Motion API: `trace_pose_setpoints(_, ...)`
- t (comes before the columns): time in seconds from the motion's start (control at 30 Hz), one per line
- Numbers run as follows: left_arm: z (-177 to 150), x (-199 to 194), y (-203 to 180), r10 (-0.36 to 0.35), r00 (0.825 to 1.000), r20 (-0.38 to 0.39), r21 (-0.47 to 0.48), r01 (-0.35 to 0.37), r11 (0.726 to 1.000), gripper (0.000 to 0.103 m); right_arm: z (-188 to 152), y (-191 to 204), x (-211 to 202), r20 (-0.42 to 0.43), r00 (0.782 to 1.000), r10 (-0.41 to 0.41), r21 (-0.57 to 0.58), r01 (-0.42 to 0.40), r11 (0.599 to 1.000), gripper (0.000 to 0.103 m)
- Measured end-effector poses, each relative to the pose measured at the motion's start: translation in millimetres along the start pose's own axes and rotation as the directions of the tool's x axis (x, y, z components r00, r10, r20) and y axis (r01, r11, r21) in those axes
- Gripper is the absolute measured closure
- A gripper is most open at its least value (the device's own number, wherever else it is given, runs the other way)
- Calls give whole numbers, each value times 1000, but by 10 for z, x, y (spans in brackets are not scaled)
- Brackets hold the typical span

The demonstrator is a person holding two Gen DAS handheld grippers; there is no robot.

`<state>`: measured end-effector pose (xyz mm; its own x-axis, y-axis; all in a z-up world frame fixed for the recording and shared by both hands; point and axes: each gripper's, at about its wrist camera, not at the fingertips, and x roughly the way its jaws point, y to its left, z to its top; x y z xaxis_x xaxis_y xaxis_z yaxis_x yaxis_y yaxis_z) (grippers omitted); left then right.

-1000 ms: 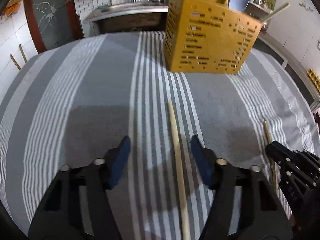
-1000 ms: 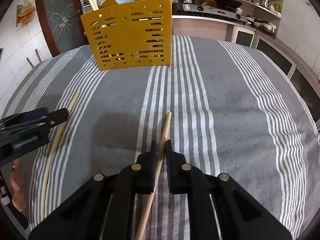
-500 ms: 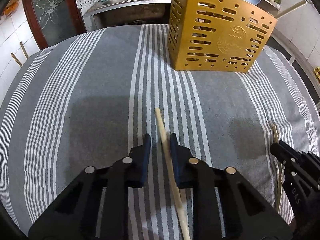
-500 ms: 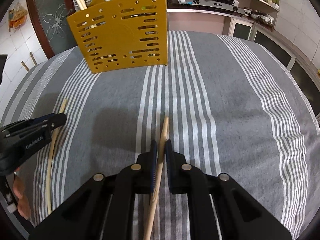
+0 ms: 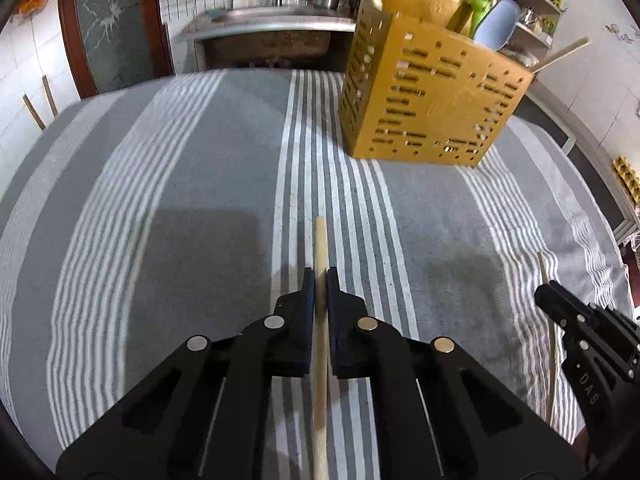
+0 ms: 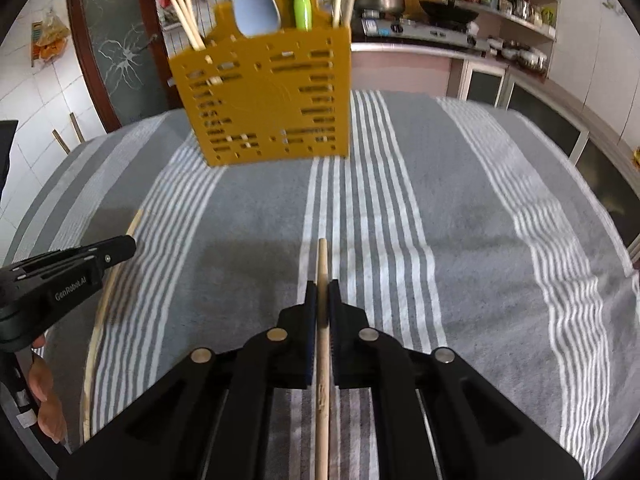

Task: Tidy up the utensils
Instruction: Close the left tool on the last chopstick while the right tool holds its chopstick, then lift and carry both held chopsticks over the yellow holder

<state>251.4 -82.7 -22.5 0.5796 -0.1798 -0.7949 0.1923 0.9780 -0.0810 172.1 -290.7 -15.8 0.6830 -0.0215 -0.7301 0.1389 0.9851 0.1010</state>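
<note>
The left claw (image 5: pixel 317 280) is pinching a wooden chopstick (image 5: pixel 320 240) between its blue pads at the lower centre of the left wrist view, the stick's tip poking forward past the fingertips and its tail running back under the claw body. The right claw (image 6: pixel 323 292) is doing the same with a second chopstick (image 6: pixel 322 260) at the lower centre of the right wrist view. Whether either stick is lifting clear of the striped grey cloth on the surface (image 5: pixel 200 200) cannot be told. Further out, the yellow slotted utensil holder (image 6: pixel 268 96) is standing upright at the top of both views, already carrying several chopsticks (image 6: pixel 186 20), a pale blue spoon (image 6: pixel 256 6) and a green-handled utensil (image 6: pixel 302 10). Judging by this, most of the sorting is done: no other loose utensil is showing on the cloth, and the two gripped chopsticks are the remaining pieces, each needing to travel up and drop into the holder.
</note>
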Motion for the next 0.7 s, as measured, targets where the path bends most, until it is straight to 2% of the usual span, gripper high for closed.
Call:
trace_pose_setpoints(0.17,-45,-295,-32,25,992,123,42,-31,999,98,32,5,-234,84,996,14,6,-14,1000,97)
trace_pose_setpoints(0.33,-84,-635,-11,28,971,238,46,-40,998,98,71,58,-477,169,985,19,-14,-17,1000,97)
trace_pose_setpoints(0.7,-146,-1106,78,-1,929,370,27,-9,1000,98,79,111,-881,304,952,39,-31,-31,999,97)
